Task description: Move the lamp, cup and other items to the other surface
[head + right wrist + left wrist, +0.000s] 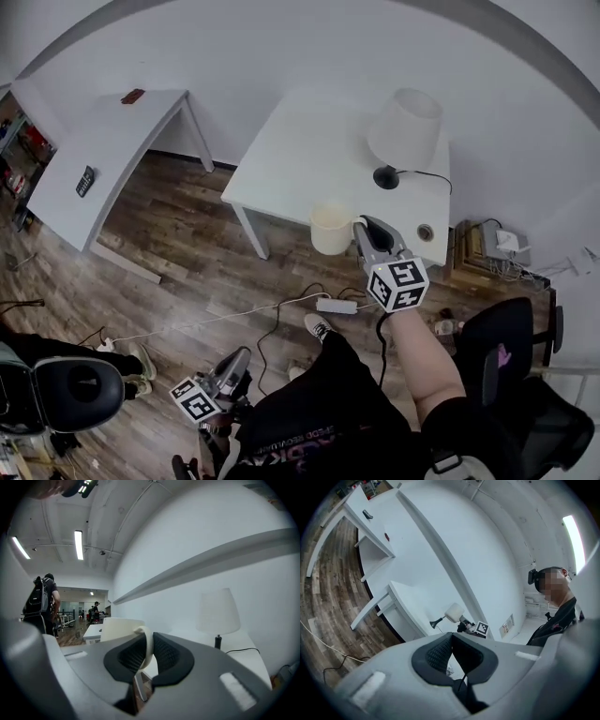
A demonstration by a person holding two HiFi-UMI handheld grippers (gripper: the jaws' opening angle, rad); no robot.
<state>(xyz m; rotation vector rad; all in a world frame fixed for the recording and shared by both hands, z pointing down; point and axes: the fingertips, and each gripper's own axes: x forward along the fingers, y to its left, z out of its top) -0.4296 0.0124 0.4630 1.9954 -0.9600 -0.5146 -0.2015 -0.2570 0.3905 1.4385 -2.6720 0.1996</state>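
Note:
A cream cup (330, 230) hangs at the front edge of the white table (291, 150). My right gripper (361, 225) is shut on the cup's handle (147, 644), which shows between the pads in the right gripper view, with the cup body (117, 630) just beyond. The white-shaded lamp (405, 129) stands on its black base at the table's back right, and it also shows as the lamp (218, 613) to the right of the cup. My left gripper (242, 358) is low by the person's leg, with its fingertips together and nothing between them (451, 637).
A second white table (103, 141) at the left carries a dark remote (85, 181) and a small reddish item (132, 96). A small round object (425, 232) lies on the near table. Cables and a power adapter (336, 306) cross the wooden floor. Chairs stand at bottom right (525, 375) and bottom left (75, 394).

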